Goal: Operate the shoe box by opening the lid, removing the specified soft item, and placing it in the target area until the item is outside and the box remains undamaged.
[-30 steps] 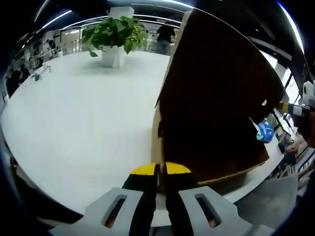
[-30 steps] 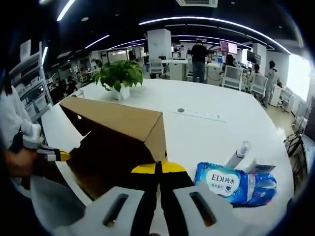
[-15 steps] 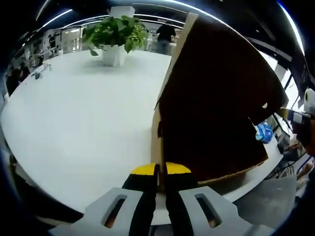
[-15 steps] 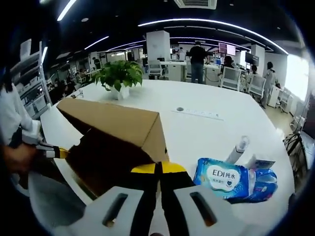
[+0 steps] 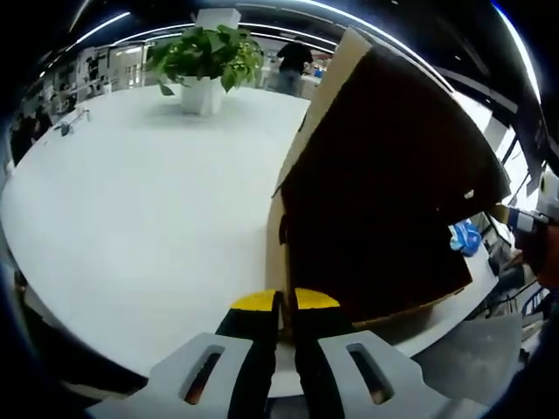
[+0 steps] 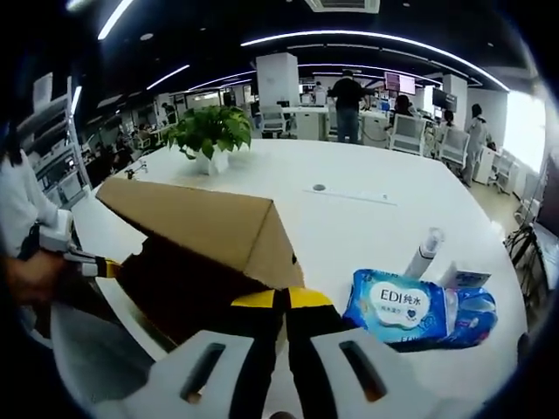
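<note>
Left hand-held gripper (image 5: 279, 301): jaws pressed together, seemingly pinching the near edge of the cardboard shoe box (image 5: 384, 227) where lid and wall meet, though the pinch itself hidden behind the yellow tips. Right hand-held gripper (image 6: 284, 301): jaws likewise pressed together at the opposite corner of the box (image 6: 201, 244), apparently clamped on the lid's edge; cannot tell for certain. Seen too in the right gripper view, at far left: the other gripper's yellow tip at the box's far end, held by a person's hand (image 6: 31, 279).

Lid tilted up like a tent, tan outside facing the right gripper view, dark inside facing the left gripper view. Box sitting near the edge of the white tabletop (image 5: 148, 201). Interior too dark to show any soft item.

Just beside the box on the tabletop: a blue pack of wet wipes (image 6: 406, 310), with a white tube (image 6: 424, 253) behind it. Farther off, a potted plant (image 6: 210, 135).

Step in hand, by judgement: opening the lid, partway raised. Next move likely calls for swinging the lid fully back, gently and evenly at both ends to avoid tearing the cardboard, then freeing one gripper to reach inside.
</note>
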